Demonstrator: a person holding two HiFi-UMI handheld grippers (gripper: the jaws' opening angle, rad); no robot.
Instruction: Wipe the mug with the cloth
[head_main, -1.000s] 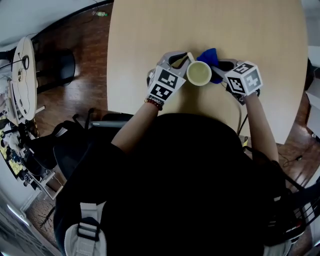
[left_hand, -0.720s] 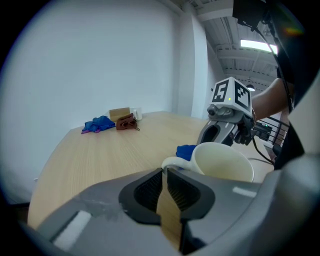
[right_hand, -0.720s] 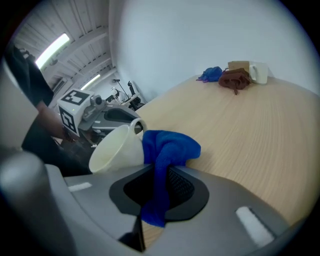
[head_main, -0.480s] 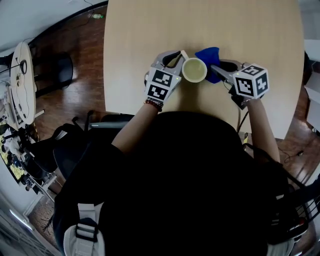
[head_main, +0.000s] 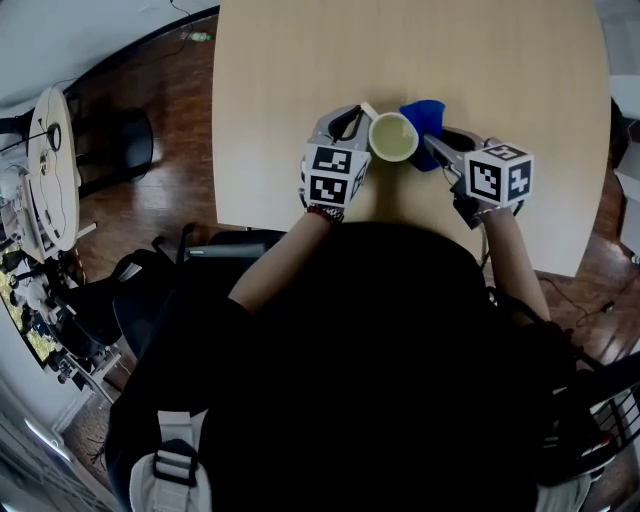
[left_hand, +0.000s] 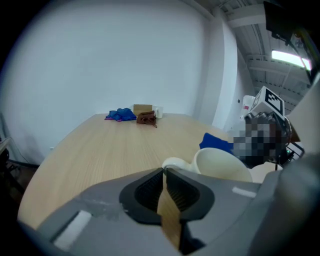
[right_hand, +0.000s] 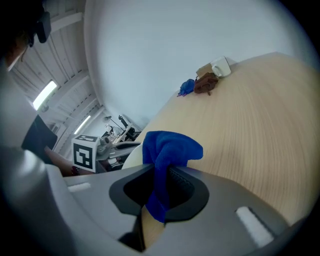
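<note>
Count: one table (head_main: 300, 60), one mug (head_main: 393, 137), one blue cloth (head_main: 424, 118), two grippers, one marker cube on each.

1. The mug stands upright near the table's near edge, between the two grippers. The head view shows its rim and pale inside.
2. The left gripper (head_main: 364, 109) lies at 9 o'clock of the mug. Its jaws are clenched on the mug's handle (left_hand: 175, 162), which sits at their tips.
3. The right gripper (head_main: 432, 143) lies at 3 to 4 o'clock of the mug. Its jaws are clamped on the cloth (right_hand: 170, 145), which bunches out past the tips and touches the mug's side at 2 o'clock.
4. At the table's far end, well apart from the mug, four small things sit in one cluster: a blue bundle (left_hand: 120, 115), a brown item (left_hand: 146, 118), a box (left_hand: 142, 108) and a white cup (left_hand: 159, 112).

Limits of view:
- The person's torso covers the table's near edge in the head view.
- The mug's outer wall shows only partly in the left gripper view (left_hand: 220, 160).
- The part of the cloth between the jaws is hidden.
- The far cluster is too small to identify further.
</note>
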